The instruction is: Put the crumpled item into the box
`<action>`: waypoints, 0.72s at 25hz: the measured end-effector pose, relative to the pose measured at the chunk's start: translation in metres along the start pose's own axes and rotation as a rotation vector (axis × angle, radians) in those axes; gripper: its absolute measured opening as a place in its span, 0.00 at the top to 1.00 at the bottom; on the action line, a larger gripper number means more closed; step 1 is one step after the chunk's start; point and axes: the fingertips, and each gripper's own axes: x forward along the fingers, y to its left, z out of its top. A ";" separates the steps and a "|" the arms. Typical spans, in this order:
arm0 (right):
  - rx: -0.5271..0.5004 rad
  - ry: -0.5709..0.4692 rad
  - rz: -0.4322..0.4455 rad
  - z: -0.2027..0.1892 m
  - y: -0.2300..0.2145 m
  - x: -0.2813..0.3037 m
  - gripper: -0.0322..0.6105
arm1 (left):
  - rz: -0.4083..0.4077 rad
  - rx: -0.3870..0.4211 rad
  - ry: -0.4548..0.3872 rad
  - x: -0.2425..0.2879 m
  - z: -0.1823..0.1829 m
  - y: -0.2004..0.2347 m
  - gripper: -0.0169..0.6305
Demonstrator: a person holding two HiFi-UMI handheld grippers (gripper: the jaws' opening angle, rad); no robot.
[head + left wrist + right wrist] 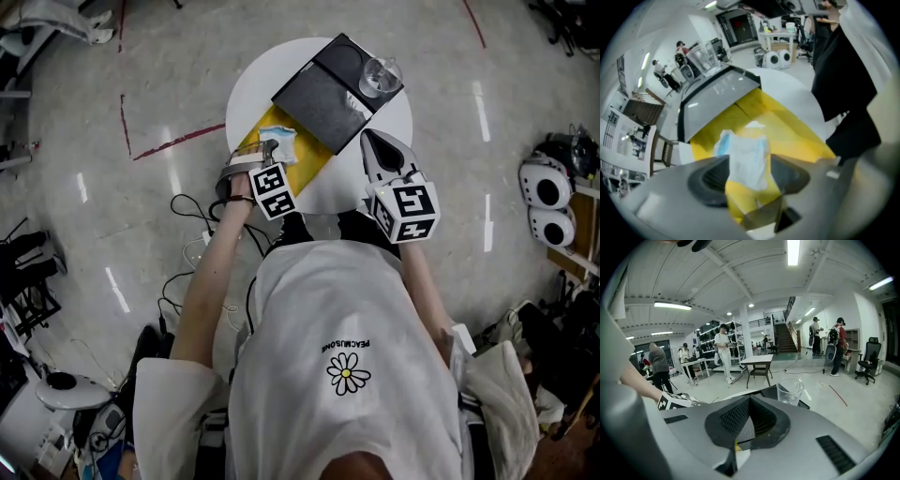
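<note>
A crumpled white and light-blue item lies in the open yellow box on the round white table. In the left gripper view the crumpled item stands between the two dark pads over the yellow box floor. My left gripper points steeply down at it, jaws wide and open. The box's dark lid is folded back behind it. My right gripper hovers at the box's right side, shut with nothing in it.
A clear plastic cup stands on the lid's far corner, ahead of the right gripper. Cables lie on the floor left of the person. Other people and tables stand far off in the room.
</note>
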 end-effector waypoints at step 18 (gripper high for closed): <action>-0.127 -0.110 0.080 0.049 0.024 0.019 0.95 | 0.468 -0.444 -0.353 -0.169 0.048 0.160 0.85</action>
